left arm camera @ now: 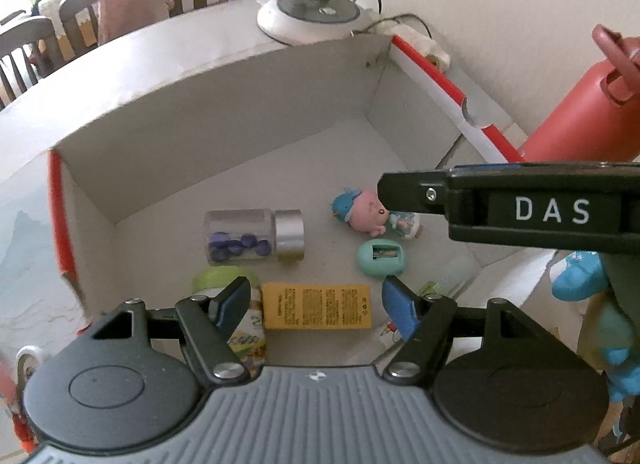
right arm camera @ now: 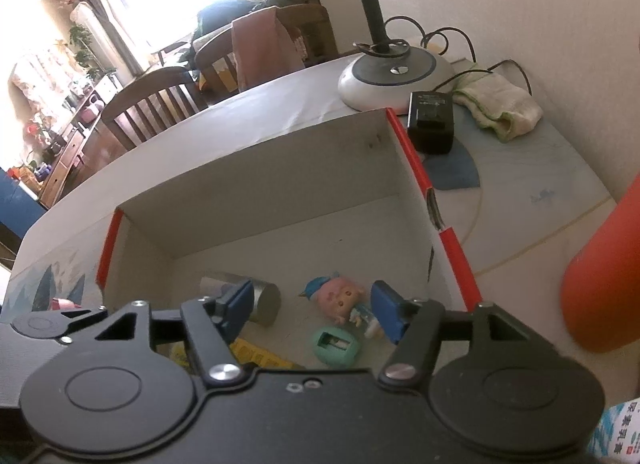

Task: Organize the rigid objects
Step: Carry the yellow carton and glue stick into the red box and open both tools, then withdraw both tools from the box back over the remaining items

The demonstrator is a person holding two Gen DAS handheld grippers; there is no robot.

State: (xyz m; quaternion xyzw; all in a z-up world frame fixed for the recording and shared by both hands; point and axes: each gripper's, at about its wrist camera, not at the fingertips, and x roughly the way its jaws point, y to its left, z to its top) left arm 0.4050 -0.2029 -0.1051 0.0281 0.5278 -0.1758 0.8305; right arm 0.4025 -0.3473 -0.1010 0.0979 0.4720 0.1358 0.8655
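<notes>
From the left wrist, the left gripper (left arm camera: 314, 298) had its fingers released over the white box (left arm camera: 224, 112), grasping nothing. Only this view showed the whole box floor: one clear jar (left arm camera: 252, 238) lying down, one doll figure (left arm camera: 366, 210), one green sharpener (left arm camera: 380, 260), one yellow card (left arm camera: 318, 306) and one green-lidded bottle (left arm camera: 224, 278). The other gripper's arm crossed the right side, beside one red bottle (left arm camera: 580, 112).

From the right wrist, the right gripper (right arm camera: 310, 310) was also released, empty, above the doll. Only here appeared one black adapter (right arm camera: 432, 126), a cloth (right arm camera: 504, 108), the lamp base (right arm camera: 394, 76) on the desk (right arm camera: 540, 192), and wooden chairs (right arm camera: 152, 104) behind.
</notes>
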